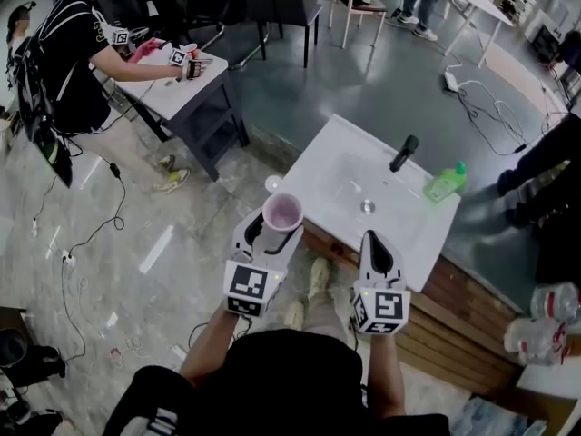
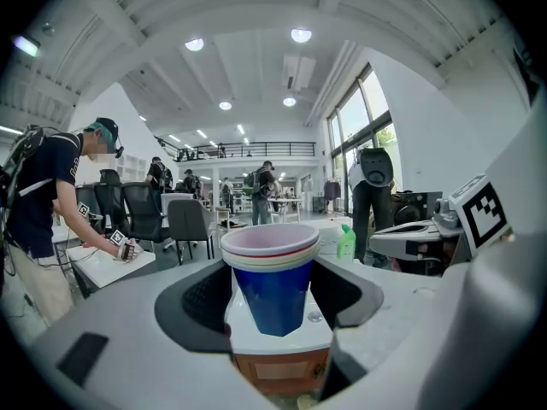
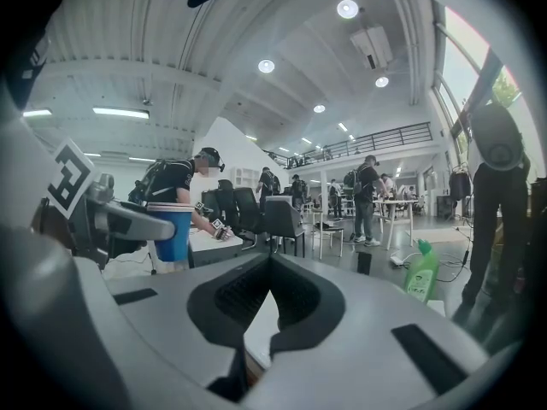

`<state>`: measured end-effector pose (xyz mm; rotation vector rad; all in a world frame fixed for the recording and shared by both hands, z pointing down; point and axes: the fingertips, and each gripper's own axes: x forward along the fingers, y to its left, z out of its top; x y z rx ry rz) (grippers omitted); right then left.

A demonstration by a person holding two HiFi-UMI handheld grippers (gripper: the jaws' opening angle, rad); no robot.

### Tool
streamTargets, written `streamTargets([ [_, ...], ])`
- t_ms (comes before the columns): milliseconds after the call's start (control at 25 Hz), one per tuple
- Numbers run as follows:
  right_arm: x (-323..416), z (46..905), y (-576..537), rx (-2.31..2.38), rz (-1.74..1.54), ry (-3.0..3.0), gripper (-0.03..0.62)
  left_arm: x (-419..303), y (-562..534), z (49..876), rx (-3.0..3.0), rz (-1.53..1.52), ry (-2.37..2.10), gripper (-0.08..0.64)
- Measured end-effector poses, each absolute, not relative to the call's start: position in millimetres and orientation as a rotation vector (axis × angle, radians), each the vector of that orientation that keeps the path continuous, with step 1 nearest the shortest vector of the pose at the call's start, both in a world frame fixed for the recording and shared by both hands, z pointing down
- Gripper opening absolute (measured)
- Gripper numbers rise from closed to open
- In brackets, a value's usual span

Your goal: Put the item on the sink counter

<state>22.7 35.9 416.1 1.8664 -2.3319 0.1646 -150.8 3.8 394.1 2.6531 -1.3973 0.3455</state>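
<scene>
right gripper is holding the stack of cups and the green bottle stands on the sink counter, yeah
No, the left gripper holds the stack of cups, as the left gripper view shows; the right gripper is shut on nothing. The green bottle does stand on the sink counter.

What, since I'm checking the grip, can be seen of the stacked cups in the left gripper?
The stack of nested cups has a blue outer cup with white, red and pink rims above it, seemingly paper or plastic. It stands upright, mouth up, pinched between the jaws of the left gripper, in the air beside the white sink counter.
</scene>
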Motion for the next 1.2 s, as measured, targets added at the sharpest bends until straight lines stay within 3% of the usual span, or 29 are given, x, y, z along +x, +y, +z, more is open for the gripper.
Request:
streamTargets([
  [1200,69,505,-196,1.716,0.386,-2.35,-0.002,-79,-228,471,2.64,0.377,-1.397,0.284],
])
